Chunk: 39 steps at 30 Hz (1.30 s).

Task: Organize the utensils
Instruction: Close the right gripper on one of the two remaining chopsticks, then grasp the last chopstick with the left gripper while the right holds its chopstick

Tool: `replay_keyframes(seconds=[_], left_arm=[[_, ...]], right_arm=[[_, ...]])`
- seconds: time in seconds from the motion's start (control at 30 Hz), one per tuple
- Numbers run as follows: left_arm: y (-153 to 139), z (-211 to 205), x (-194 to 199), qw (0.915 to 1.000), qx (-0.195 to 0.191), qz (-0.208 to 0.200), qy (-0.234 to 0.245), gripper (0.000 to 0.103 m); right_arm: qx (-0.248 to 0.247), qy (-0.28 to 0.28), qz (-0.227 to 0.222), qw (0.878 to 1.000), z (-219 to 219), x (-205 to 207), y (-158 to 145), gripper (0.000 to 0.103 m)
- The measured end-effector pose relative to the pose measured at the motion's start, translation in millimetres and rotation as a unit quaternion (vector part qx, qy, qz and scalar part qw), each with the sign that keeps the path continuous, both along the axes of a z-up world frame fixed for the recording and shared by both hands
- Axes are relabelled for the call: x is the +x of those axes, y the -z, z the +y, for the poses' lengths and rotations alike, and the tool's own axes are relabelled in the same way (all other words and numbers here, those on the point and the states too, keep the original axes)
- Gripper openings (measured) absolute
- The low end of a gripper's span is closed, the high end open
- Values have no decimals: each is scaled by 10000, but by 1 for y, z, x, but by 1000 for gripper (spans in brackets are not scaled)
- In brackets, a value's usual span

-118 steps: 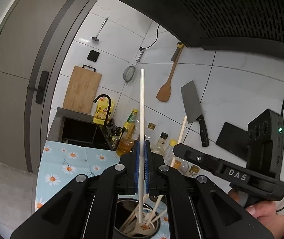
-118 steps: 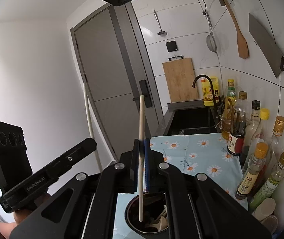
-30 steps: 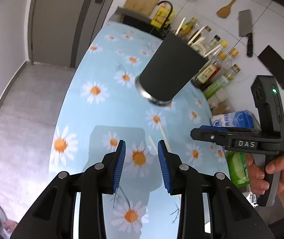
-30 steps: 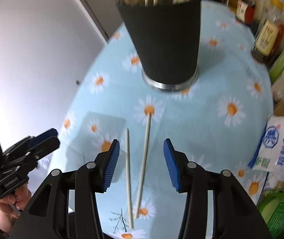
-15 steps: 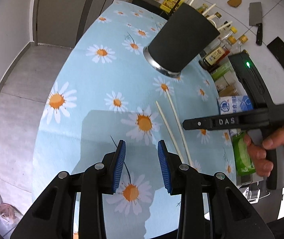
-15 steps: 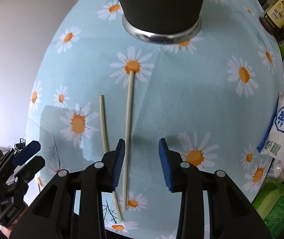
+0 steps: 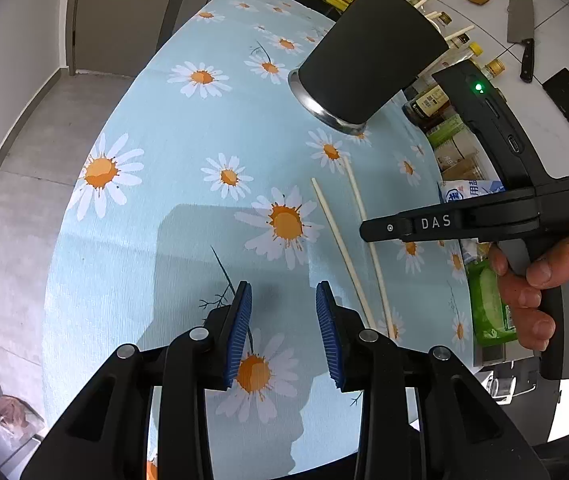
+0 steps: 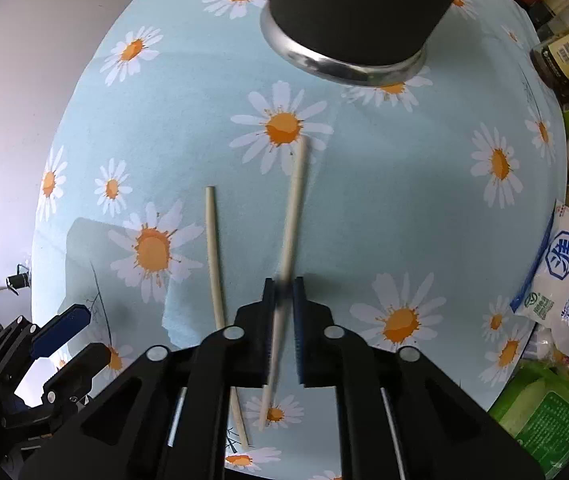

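Left wrist view: the left gripper point(image 7: 284, 312) is seen with its blue-padded jaws parted and nothing between them, held over the light-blue daisy-print table point(image 7: 172, 128). Two pale, thin wooden chopsticks are laid on the cloth just right of and ahead of the jaws, roughly side by side: the nearer chopstick point(image 7: 336, 240) and the farther chopstick point(image 7: 364, 220). Well ahead and to the right, a black tapered utensil holder with a metal base ring point(image 7: 368, 64) is noted, with pale stick ends showing above its rim. At right, the black right gripper point(image 7: 372, 229) is carried by a person's hand point(image 7: 556, 292) above the farther chopstick.

Right wrist view: the right gripper point(image 8: 283, 292) is pointed down at the table point(image 8: 424, 184). Its jaws have just been closing and are now clamped on the farther chopstick point(image 8: 294, 208), whose blurred shaft passes between the pads and extends ahead toward the utensil holder point(image 8: 356, 12). The nearer chopstick point(image 8: 214, 252) lies on the cloth just left of the jaws, ungripped. The left gripper point(image 8: 78, 336) is visible at lower left, jaws apart.
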State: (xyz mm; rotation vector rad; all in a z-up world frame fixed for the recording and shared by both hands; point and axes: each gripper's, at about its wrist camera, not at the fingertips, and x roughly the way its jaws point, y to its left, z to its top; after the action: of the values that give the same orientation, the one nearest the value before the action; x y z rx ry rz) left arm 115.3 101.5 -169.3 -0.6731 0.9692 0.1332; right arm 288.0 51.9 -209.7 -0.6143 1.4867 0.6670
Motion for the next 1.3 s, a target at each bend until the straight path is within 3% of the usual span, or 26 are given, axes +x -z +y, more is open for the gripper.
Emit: replay_keyframes(seconds=[0.27,0.6,0.93,1.1,1.3], left_arm=[[1,-5,10,9999,-64,112,20,32],[0,-23,40,9979,-277,523,256,32],[-3,-47,81,9927,62,1097,504,32],[3,-51,99,9865,233,1562,445,32],[9,-59,114,9771,385,2070,302,30]], right_arm=[[151,93,248,9995,-1,15,-3,5],[964,263,320,9945,-37,34,-47,6],[1789,585,366,9815,-108,36,-71,5],[2139,722,477,9730,-126,33,-67,5],[2689,752,592,9584,-149,32,-83,5]])
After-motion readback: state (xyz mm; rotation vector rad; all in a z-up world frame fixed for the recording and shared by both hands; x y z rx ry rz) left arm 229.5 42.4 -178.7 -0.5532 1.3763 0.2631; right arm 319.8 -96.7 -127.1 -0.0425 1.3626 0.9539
